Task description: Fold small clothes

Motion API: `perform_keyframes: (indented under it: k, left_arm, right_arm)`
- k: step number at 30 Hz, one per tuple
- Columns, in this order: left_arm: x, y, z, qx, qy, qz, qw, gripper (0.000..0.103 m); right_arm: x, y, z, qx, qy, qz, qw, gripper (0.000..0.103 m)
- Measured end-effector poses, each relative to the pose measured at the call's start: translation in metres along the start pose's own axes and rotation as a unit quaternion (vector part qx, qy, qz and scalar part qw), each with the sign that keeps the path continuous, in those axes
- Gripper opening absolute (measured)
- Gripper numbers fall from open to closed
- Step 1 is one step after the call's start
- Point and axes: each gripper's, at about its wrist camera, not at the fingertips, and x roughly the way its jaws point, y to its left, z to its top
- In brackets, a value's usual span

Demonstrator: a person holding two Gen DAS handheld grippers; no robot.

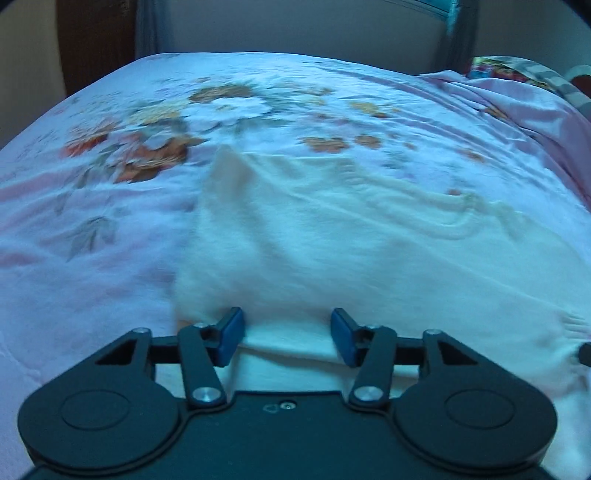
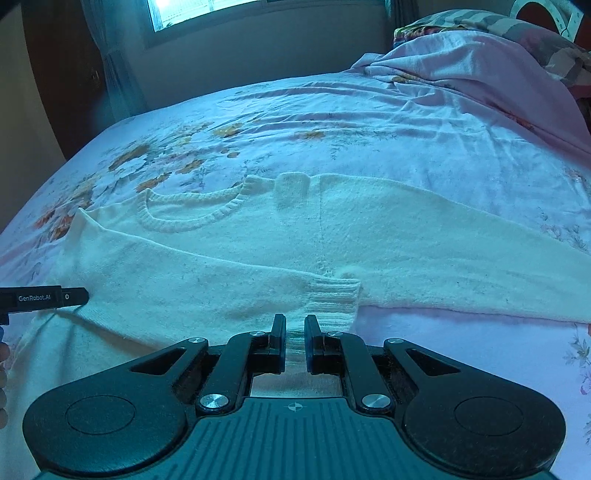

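- Cream knit, a small sweater (image 2: 229,258) lies spread flat on a floral bedsheet (image 2: 332,122), neckline toward the far side of the bed.
- The left gripper (image 1: 287,338) sits low over the sweater's near edge, its blue-padded fingers (image 1: 232,336) spread wide with white fabric lying between and under them; nothing is pinched.
- In the right wrist view the left gripper (image 2: 44,298) shows only as a dark bar at the frame's left edge, over the sweater's left side.
- The right gripper (image 2: 295,341) points along the bed, its jaws drawn narrow onto the ribbed cuff (image 2: 332,302) of a sleeve folded across the sweater's body.
- Only the right view shows the ribbed collar (image 2: 192,212) and the far sleeve reaching right; the left view is motion-blurred.
- A bunched pink cover (image 2: 461,62) lies at the far right, a striped pillow (image 2: 517,26) behind it, a window (image 2: 207,9) above the wall.
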Motion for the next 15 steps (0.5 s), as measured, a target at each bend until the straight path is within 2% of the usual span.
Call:
perform_keyframes:
  k: [2,4,5,7,11,15]
  left_arm:
    - [0.002,0.014,0.001,0.003,-0.003,0.003,1.0000,0.032]
    - [0.002,0.024,0.002,0.000,-0.003,0.000,1.0000,0.022]
    - [0.001,0.029,0.002,-0.003,-0.004,0.003,1.0000,0.013]
    - [0.002,0.037,0.003,-0.013,-0.001,0.005,0.9999,0.005]
    - [0.006,0.044,0.005,-0.027,0.001,-0.002,0.9996,0.003]
    - [0.007,0.047,0.009,-0.036,0.006,-0.007,0.9993,0.003]
  right_arm:
    - [0.001,0.002,0.000,0.002,-0.001,0.007,1.000,0.009]
    - [0.002,0.004,-0.001,0.000,-0.001,0.011,1.000,0.009]
    - [0.002,0.005,-0.002,-0.001,-0.002,0.013,1.000,0.009]
    - [0.002,0.006,-0.003,-0.004,-0.007,0.010,1.000,0.009]
    - [0.005,0.001,-0.005,0.011,-0.009,0.010,1.000,0.011]
    - [0.009,0.003,-0.012,0.010,0.004,0.009,1.000,0.020]
